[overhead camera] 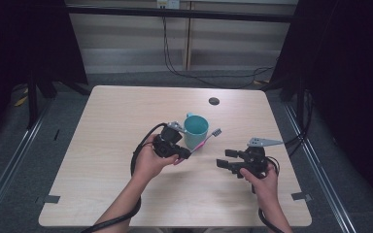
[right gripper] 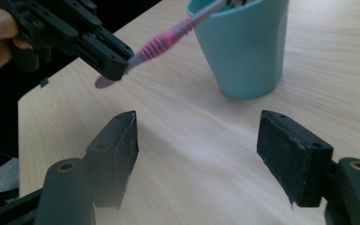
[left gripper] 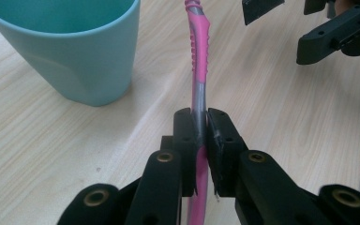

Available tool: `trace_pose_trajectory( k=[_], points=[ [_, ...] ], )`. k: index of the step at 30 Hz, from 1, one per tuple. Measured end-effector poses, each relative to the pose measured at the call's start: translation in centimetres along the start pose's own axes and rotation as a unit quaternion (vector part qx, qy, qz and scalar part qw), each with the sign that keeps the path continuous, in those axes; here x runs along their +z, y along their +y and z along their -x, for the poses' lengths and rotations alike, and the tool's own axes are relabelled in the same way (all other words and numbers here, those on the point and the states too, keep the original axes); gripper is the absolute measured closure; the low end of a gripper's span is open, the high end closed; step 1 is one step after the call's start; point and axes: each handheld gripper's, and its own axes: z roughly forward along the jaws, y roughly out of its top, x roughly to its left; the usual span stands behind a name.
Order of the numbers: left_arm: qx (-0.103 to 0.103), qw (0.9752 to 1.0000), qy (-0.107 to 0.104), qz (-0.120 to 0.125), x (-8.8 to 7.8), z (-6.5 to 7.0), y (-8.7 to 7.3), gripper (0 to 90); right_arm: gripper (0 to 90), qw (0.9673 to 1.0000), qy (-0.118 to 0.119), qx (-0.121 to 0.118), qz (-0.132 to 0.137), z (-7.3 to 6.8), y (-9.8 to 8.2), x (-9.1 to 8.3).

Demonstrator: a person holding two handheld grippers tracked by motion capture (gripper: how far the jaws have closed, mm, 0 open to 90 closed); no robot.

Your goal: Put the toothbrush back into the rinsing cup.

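Left tool (left gripper: 200,129) grips the pink toothbrush (left gripper: 199,56) at its handle, just beside the teal cup (overhead camera: 195,130) on the table (overhead camera: 107,194). Brush head is blurred w/ cup rim behind. Right tool (right gripper: 197,150) wide apart, holds nothing.

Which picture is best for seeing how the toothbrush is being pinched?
The left gripper view: the left gripper has its jaws shut on the toothbrush handle, seen close up. The right gripper view shows it slanting past the cup; the high view shows it small.

Cup (overhead camera: 195,130) mid-table (overhead camera: 126,204); toothbrush (overhead camera: 209,137) just right of it; left hand-held gripper (overhead camera: 184,153) before it
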Motion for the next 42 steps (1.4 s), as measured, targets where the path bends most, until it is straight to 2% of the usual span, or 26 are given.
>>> trace_pose_trajectory(
  k=[5, 10, 14, 21, 25, 28, 32, 40, 42],
  points=[
    [-0.003, 0.9999, 0.005, 0.009, -0.3, 0.1, -0.4, 83.0, 32.1, 0.9995, 0.013, 0.02, 0.019, -0.3, 0.7, 0.4],
    [-0.005, 0.9998, 0.0, 0.021, -0.3, 0.3, -0.6, 83.0, 34.0, 0.9974, 0.039, 0.051, 0.033, -0.4, 1.0, 1.2],
    [-0.005, 0.9996, -0.006, 0.025, -0.2, 0.5, -0.7, 83.0, 39.1, 0.9949, 0.048, 0.077, 0.045, -0.6, 1.4, 1.7],
    [-0.009, 0.9994, -0.014, 0.03, 0.2, 0.7, -0.8, 83.0, 42.3, 0.9927, 0.051, 0.093, 0.057, -0.7, 2.0, 1.9],
    [-0.008, 0.9995, -0.009, 0.029, 0.3, 0.9, -0.8, 83.0, 43.4, 0.991, 0.053, 0.106, 0.062, -0.6, 2.3, 2.0],
    [-0.005, 0.9995, -0.009, 0.029, 0.4, 0.9, -0.7, 83.0, 45.0, 0.9889, 0.057, 0.119, 0.068, -0.5, 2.3, 2.0],
    [-0.003, 0.9994, -0.013, 0.031, 0.5, 1.1, -0.6, 83.0, 47.2, 0.9846, 0.068, 0.138, 0.084, -0.4, 2.3, 2.1],
    [-0.002, 0.9992, -0.014, 0.036, 0.6, 1.3, -0.6, 83.0, 50.6, 0.9843, 0.064, 0.139, 0.088, -0.3, 2.5, 2.1],
    [-0.006, 0.9991, -0.014, 0.04, 0.7, 1.4, -0.6, 83.0, 52.1, 0.983, 0.068, 0.145, 0.09, -0.3, 2.4, 2.1]
  ],
)
